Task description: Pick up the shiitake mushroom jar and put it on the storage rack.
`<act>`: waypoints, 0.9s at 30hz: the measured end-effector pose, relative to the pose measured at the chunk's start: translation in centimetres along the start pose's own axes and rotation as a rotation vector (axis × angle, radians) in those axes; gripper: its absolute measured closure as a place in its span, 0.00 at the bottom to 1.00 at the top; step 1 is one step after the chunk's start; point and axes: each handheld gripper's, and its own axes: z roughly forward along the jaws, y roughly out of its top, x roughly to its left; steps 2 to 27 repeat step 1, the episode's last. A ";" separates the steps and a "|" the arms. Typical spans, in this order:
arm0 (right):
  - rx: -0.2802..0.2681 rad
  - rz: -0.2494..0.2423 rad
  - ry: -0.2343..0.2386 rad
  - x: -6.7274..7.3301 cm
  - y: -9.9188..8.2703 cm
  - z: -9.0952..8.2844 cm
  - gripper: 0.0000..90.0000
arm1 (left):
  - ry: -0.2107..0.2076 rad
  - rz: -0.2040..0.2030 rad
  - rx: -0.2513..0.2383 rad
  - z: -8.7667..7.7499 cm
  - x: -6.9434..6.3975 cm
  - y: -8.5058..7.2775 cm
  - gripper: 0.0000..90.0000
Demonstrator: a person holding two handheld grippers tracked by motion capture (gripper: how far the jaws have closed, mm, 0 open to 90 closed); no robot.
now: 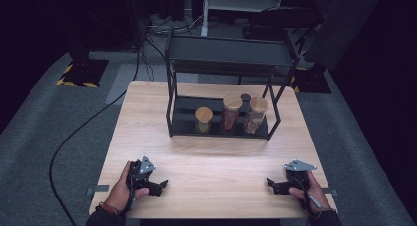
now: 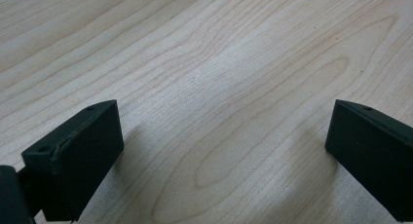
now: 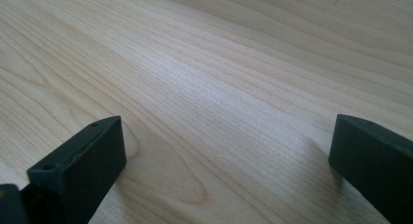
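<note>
A black two-tier metal rack [image 1: 173,96] stands at the back middle of the wooden table [image 1: 147,118]. On its lower shelf stand three glass jars with wooden lids: a short one [image 1: 203,119], a taller one with reddish contents [image 1: 230,111] and one with brownish contents [image 1: 256,114]. My left gripper [image 1: 163,184] rests near the front left edge, held by a hand, open [image 2: 224,146] over bare wood. My right gripper [image 1: 269,182] rests near the front right edge, also open [image 3: 226,156] with nothing between its jaws.
A small dark round object [image 1: 245,97] lies on the lower shelf behind the jars. The rack's upper shelf [image 1: 231,51] holds nothing visible. Grey carpet [image 1: 44,123] surrounds the table, with a black cable [image 1: 74,135] running along the left and stand bases behind.
</note>
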 end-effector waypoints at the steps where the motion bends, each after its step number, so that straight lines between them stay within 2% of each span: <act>1: 0.000 0.000 0.000 0.0 0.0 0.0 0.00 | 0.000 0.000 0.000 0.0 0.0 0.0 0.00; 27: 0.000 0.000 0.000 0.0 0.0 0.0 0.00 | 0.000 0.000 0.000 0.0 0.0 0.0 0.00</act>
